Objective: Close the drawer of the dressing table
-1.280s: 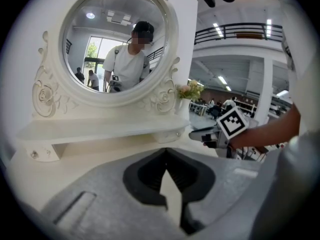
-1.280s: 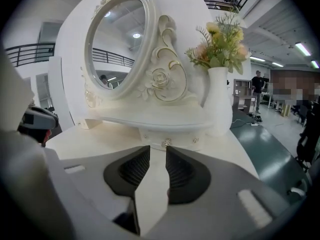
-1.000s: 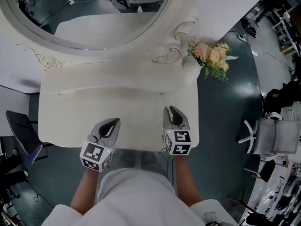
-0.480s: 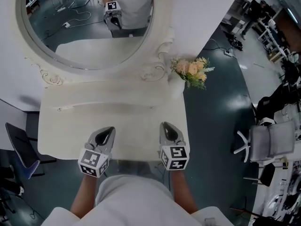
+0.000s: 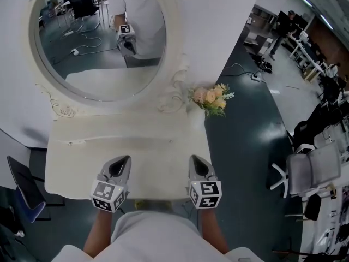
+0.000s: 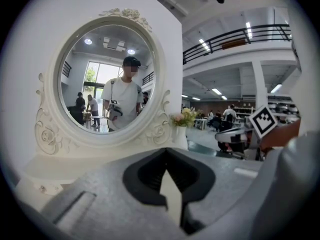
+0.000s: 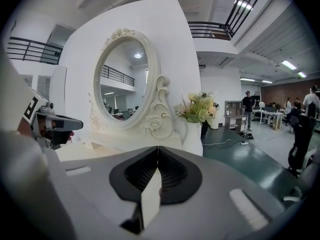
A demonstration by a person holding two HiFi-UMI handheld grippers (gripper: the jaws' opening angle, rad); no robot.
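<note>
Over the near-left part of the dressing table (image 5: 147,138), the left gripper (image 5: 125,160) hovers with its 2 jaws pressed together on nothing, tips aimed toward the oval mirror (image 5: 98,42). The table's long axis runs left to right, with its front edge toward the person. The drawer under that edge cannot be made out. The right gripper (image 5: 195,159) is likewise closed and empty. Both cubes carry black-and-white square markers. Flowers (image 5: 210,98) stand far right.

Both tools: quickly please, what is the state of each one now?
Left tool: closed, holding nothing.
Right tool: closed, holding nothing.
</note>
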